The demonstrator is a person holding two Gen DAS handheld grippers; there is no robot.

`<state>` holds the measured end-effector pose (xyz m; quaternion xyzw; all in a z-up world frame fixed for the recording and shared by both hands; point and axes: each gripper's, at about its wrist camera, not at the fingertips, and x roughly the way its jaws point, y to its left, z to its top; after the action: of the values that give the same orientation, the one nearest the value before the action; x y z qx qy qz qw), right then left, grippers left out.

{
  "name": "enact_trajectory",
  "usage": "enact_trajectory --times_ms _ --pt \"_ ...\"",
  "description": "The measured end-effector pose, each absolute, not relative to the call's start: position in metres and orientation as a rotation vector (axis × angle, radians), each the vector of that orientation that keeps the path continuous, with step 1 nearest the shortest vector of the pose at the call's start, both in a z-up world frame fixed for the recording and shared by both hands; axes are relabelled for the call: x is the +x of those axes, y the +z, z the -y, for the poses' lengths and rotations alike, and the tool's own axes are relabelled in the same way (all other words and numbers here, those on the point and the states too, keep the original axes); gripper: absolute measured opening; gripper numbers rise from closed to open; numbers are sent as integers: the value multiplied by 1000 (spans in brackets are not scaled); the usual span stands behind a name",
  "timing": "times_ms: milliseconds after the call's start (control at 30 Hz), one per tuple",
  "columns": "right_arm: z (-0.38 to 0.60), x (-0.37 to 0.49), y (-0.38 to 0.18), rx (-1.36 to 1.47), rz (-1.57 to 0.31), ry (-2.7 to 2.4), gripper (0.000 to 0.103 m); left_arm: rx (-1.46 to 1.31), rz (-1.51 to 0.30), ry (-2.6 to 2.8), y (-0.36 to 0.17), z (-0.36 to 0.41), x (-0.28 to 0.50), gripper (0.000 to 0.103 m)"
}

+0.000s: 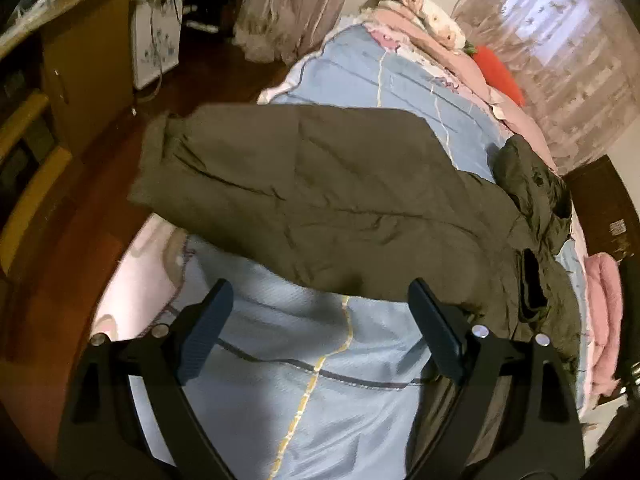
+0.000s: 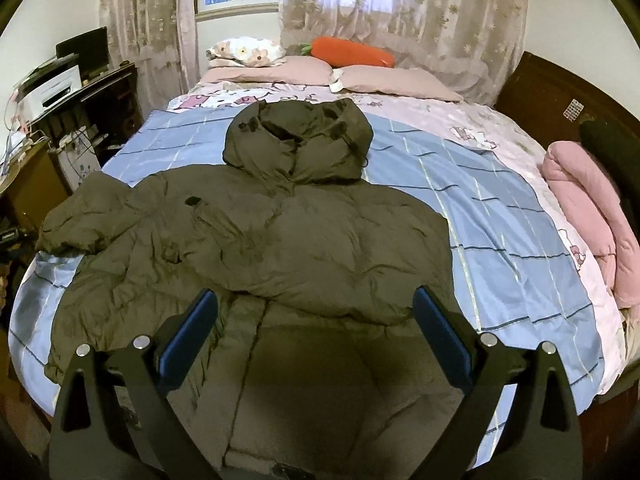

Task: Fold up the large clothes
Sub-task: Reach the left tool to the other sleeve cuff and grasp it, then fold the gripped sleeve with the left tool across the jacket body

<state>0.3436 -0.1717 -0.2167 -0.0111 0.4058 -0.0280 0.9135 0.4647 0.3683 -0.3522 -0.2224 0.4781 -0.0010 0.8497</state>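
Grippers: right gripper [image 2: 316, 328] and left gripper [image 1: 320, 320] hang over the bed, fingers spread wide, holding nothing.
Bed [image 2: 500, 216]: blue checked cover, pink pillows at the head.
Jacket [image 2: 280, 248]: olive, padded, lying flat across the bed.
Handling: probably soft, bulky, light, springy; pinch seams or hem.
Sleeve [image 1: 248, 160]: stretches toward the bed edge; grip its cuff.
Hood [image 2: 298, 140]: points toward the pillows.

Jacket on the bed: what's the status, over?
Left claw open, empty. Right claw open above the olive jacket. One sleeve folded across; the other sleeve still out. Nothing obstructing.
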Motion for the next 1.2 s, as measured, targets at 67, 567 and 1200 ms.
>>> enact_trajectory --times_ms 67,567,1200 --pt "169 346 -220 -29 -839 -54 98 -538 -1032 -32 -359 -376 473 88" --pt "172 359 -238 -8 -868 -67 98 -905 -1065 -34 -399 -420 488 72" --pt "166 366 -239 -30 -873 -60 98 -1000 -961 134 -429 -449 528 29"
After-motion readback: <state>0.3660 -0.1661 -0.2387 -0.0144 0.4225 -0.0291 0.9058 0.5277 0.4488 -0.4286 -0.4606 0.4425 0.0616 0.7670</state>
